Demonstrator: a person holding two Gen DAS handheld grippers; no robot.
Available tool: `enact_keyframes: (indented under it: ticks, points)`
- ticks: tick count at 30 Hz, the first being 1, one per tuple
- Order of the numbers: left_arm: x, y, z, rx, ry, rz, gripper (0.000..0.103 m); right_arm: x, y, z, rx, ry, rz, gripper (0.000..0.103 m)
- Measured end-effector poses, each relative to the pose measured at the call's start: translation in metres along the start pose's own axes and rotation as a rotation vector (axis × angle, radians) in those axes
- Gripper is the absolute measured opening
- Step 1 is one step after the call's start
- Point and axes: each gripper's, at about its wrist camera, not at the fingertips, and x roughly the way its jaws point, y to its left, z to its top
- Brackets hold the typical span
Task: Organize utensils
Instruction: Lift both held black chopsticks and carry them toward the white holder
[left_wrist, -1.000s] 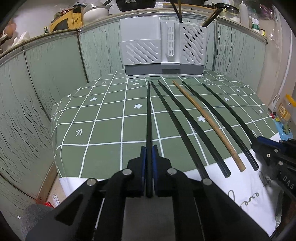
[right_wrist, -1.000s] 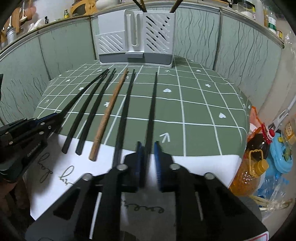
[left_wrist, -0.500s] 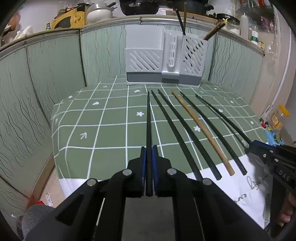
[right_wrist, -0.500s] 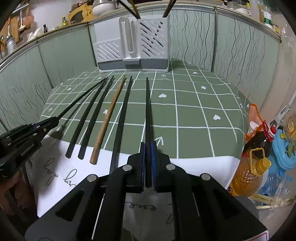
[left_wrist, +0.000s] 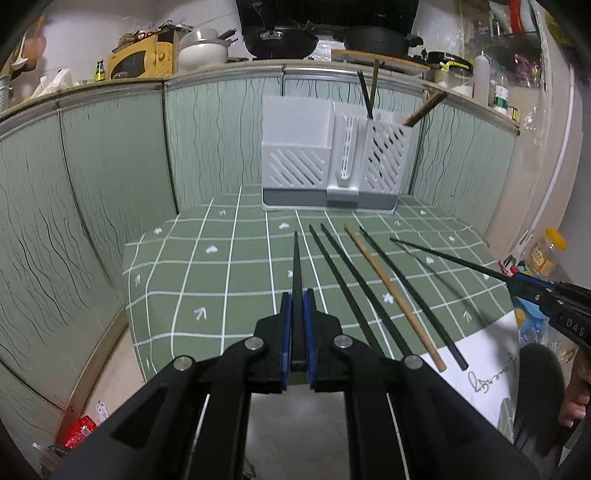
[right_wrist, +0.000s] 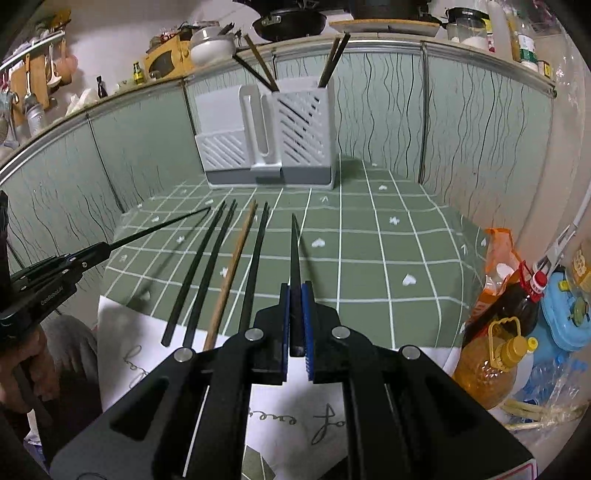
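Chopsticks lifted — one black stick per gripper.
Left gripper and right gripper each clamped on a chopstick, above four more on the tablecloth.

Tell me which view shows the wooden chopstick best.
Left wrist view: the wooden chopstick lies uncovered tip to end on the tablecloth. In the right wrist view its near end slips behind the right tool.

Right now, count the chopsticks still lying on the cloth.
4: three black chopsticks and one wooden chopstick, side by side. Two more are clamped, in the left gripper and right gripper.
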Motion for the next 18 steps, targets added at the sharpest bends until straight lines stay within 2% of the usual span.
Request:
enact_keyframes:
  ticks: [18]
  points:
    - [-0.034,0.007,0.037,0.006,-0.085,-0.029,0.008,-0.027,-0.001,0.039,-0.009,-0.083,0.021,0.006]
